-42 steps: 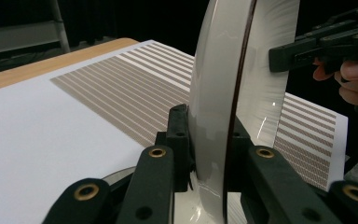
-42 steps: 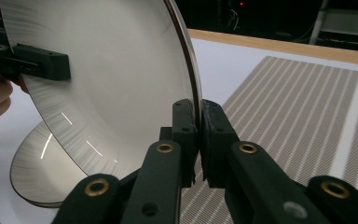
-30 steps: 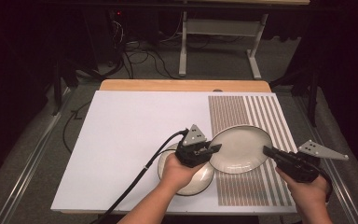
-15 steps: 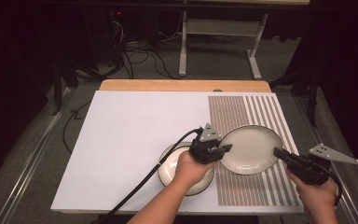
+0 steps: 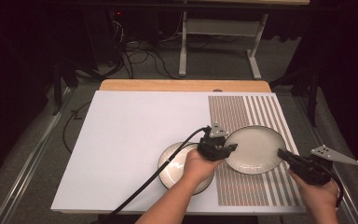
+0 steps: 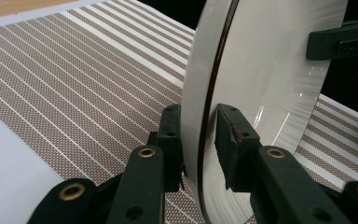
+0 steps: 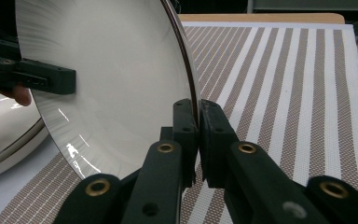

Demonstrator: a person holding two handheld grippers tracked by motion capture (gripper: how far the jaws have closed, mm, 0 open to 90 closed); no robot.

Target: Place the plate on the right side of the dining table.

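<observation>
Right tongs [image 7: 198, 140] clamp the far rim of the plate [image 5: 254, 149] over the striped mat [image 5: 261, 112] on the bench [image 5: 135, 126]; left tongs [image 6: 198, 140], just opening, straddle the near rim with a gap, probably releasing; plate's underside hidden; second plate [image 5: 175, 165] partly covered by the left hand [image 5: 198, 164].

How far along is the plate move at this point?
Done: the big plate is off the small plate, over the striped mat. In hand: right tongs clamp its rim; left tongs have just been opening around the opposite rim. Left: setting it flat and releasing.
</observation>
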